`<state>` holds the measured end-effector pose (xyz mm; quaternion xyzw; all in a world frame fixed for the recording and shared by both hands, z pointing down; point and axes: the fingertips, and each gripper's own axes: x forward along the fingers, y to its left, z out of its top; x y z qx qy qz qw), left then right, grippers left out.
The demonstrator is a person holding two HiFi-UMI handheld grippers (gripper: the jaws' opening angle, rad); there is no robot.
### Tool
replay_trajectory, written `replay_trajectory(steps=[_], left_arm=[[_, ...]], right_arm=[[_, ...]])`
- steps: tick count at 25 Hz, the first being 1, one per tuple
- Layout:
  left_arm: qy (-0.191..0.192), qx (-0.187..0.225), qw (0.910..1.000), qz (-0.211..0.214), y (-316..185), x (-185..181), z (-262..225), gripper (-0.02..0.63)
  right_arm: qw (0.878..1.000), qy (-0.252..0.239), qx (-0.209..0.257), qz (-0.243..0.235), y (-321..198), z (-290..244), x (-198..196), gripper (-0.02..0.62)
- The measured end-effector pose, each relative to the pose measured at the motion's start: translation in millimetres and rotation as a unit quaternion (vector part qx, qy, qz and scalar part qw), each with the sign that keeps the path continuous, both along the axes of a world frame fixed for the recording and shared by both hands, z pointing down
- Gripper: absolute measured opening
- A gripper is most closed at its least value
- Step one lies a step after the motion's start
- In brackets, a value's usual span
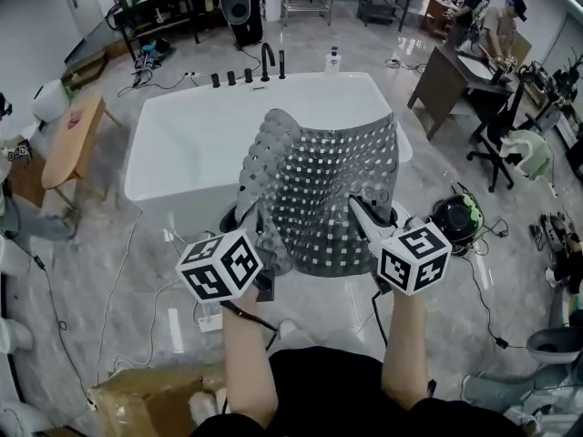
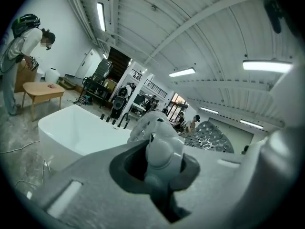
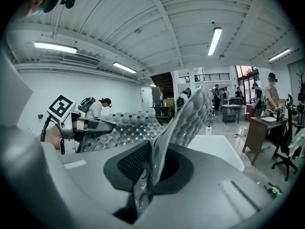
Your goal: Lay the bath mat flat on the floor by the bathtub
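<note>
Bath mat (image 1: 337,198): grey soft plastic, perforated, knobbly. Bathtub (image 1: 182,153): white, glossy, smooth. Floor (image 1: 73,280): polished grey, stone-look. Table (image 1: 71,144): pale wood, matt.

Bright ceiling strips (image 3: 213,41), fisheye edges, sharp-ish

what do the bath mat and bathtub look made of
Bath mat: probably soft grey rubber or PVC, since it curls and droops, studded with bumps and holes. Bathtub: glossy white, perhaps acrylic or enamel; its smooth rim shines.

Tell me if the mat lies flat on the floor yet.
Not flat: the mat hangs curved in mid-air, pinched by the left gripper and right gripper.
</note>
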<state>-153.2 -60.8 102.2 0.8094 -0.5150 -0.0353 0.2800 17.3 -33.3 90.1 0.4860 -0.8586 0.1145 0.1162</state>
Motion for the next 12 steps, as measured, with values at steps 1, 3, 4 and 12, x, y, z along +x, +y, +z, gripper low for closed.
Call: replay_trajectory(steps=[1,3,4,12], left_arm=[[0.001,-0.003,1.0000,0.001,-2,0,3,0.021],[0.004,-0.008,1.0000,0.001,-7,1,7,0.021],[0.004,-0.012,0.9999,0.000,-10,2,9,0.021],[-0.014,-0.037,0.9990,-0.020,-42,18,24,0.021]], right_arm=[[1.000,0.001,-0.003,0.001,-2,3,0,0.025],[1.000,0.005,-0.008,0.000,-7,7,1,0.025],[1.000,0.006,-0.012,-0.002,-10,9,1,0.025],[0.999,-0.006,-0.036,-0.027,-53,28,15,0.025]])
